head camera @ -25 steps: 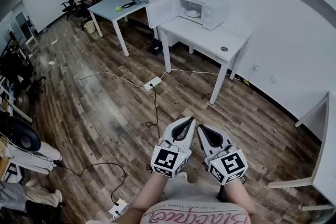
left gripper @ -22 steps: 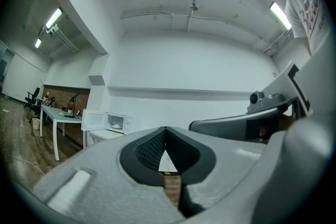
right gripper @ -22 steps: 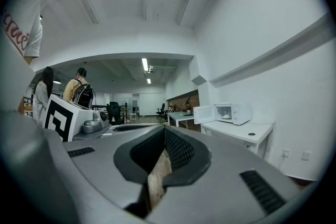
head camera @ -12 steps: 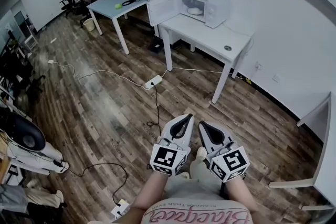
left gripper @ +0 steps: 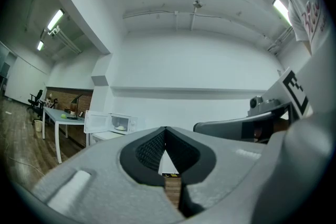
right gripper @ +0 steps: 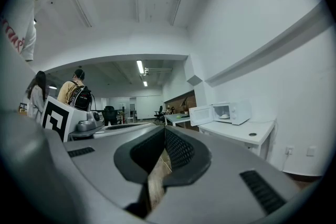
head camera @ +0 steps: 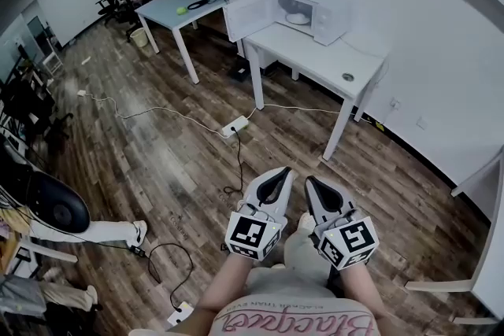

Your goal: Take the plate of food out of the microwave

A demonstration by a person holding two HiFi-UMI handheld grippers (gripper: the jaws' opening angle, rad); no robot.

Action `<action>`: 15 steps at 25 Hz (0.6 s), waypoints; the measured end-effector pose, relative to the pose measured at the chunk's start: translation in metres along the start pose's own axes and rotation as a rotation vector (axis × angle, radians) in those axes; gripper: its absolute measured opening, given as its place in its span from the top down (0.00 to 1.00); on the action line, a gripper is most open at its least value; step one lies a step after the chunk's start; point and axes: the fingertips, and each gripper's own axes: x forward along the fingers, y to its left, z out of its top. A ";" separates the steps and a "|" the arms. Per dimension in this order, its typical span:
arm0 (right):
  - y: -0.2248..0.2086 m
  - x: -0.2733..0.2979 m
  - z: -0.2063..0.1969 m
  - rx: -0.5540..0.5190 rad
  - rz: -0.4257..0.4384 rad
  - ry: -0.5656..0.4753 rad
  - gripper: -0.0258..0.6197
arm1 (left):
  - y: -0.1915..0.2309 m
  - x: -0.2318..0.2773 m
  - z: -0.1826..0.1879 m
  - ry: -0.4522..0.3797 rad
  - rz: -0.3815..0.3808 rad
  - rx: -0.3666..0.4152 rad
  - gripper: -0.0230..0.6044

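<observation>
Far ahead, a white microwave (head camera: 309,10) stands on a white table (head camera: 315,53) with its door (head camera: 247,16) swung open to the left. Inside it sits a white plate of food (head camera: 298,18). The left gripper view shows the microwave (left gripper: 114,122) small at the left, and in the right gripper view the microwave (right gripper: 232,112) is at the right. My left gripper (head camera: 282,171) and right gripper (head camera: 308,179) are held side by side over the wooden floor, well short of the table. Both are shut with nothing between the jaws.
A second desk (head camera: 177,12) with a green ball stands left of the microwave. A power strip (head camera: 234,124) and cables lie on the floor between me and the table. A small round object (head camera: 348,77) rests on the white table. Someone's legs (head camera: 94,232) are at the left.
Both grippers have moved forward together across the floor, and the table with the microwave looks slightly nearer. The legs at the left have stepped to the right. The jaws stay shut.
</observation>
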 end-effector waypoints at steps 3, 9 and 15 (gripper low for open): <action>-0.014 0.010 -0.002 0.004 0.004 0.004 0.94 | 0.005 0.012 -0.006 0.008 0.010 0.000 0.96; -0.038 0.034 -0.003 0.000 0.043 0.005 0.94 | 0.017 0.041 -0.014 0.025 0.024 0.002 0.96; -0.062 0.063 0.000 0.003 0.070 0.004 0.94 | 0.036 0.073 -0.019 0.031 0.043 -0.003 0.96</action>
